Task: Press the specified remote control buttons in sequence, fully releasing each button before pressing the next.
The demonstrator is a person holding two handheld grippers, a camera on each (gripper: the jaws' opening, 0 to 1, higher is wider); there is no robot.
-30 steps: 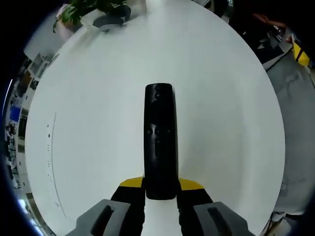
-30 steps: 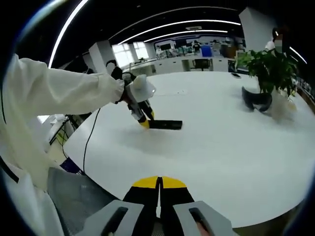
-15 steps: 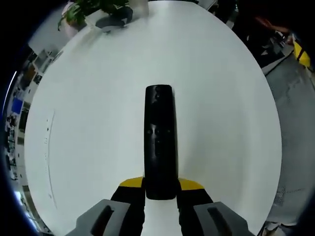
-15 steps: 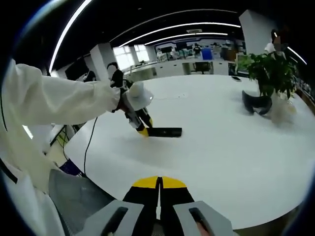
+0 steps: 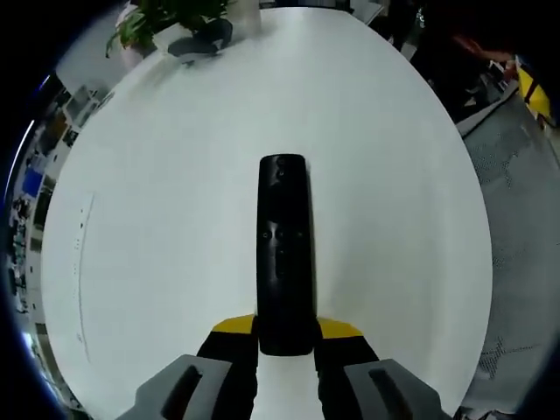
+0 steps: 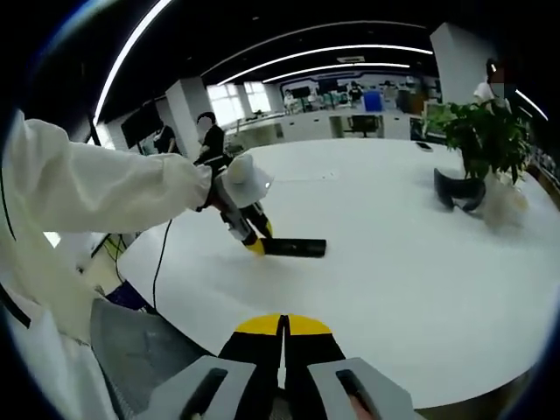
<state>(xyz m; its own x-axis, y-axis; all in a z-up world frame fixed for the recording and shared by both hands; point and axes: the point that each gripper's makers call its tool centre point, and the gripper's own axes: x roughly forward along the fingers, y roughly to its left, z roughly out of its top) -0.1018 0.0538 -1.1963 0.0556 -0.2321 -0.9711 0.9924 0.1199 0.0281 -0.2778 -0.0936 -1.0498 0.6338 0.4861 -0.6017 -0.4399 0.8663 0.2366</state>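
Black slim plastic remote control is gripped by your left tongs over the white round surface, while your right tongs are closed on nothing.

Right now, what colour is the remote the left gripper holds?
Black; the remote shows best in the left gripper view.

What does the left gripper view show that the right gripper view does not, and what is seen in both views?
The left gripper view shows the top face of the remote control with its buttons, held at its near end between that gripper's jaws, and grey floor at the right edge.

The right gripper view shows the right gripper with its jaws closed on nothing, the person's white sleeve, the left gripper from the side, and the ceiling lights.

Both views share the remote, the white table and the potted plant.
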